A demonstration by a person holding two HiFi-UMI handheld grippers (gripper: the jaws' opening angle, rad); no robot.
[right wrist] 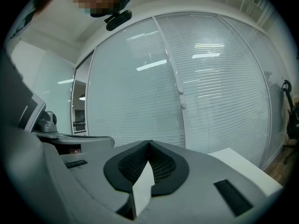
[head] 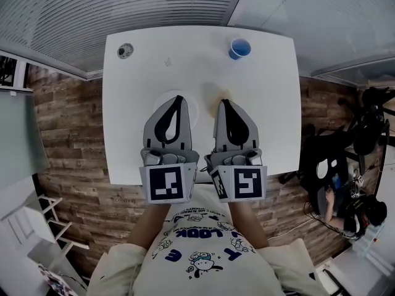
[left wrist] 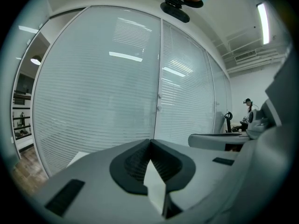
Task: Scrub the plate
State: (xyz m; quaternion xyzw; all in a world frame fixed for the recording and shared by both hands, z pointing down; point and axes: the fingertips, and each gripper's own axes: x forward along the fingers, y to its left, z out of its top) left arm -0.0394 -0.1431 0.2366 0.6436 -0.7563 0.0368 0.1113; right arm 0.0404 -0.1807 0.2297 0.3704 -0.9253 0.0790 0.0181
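**Both tools shut and empty over the tabletop; plate lies under the left tool**

In the head view, the two tools are held side by side over the near half of a white tabletop (head: pixel 271 110), their marker cubes nearest the person. The left tool (head: pixel 179 98) is seen in its own view with its jaws brought together at the tips and nothing caught between them. Only the white of the tabletop shows through the dark padded opening behind the tips. The right tool (head: pixel 223 102) is closed in the same way, tips meeting and nothing held.

The plate (head: pixel 195 107), white and round, lies on the tabletop near its middle. It is largely covered in the head view by the left tool, whose tip is seen over it. Whether tool and plate touch cannot be told. A pale yellowish object (head: pixel 214 92) is seen on the tabletop just beside the tip of the right tool, to the right of the plate; what it is cannot be made out.

A blue cup (head: pixel 239 47) stands upright near the far edge, well apart from the plate. A small round grey object (head: pixel 125 50) lies at the far left corner.

A glass partition with blinds (left wrist: pixel 103 87) fills both gripper views beyond the closed jaws. A wooden floor (head: pixel 68 122) is seen around the tabletop.
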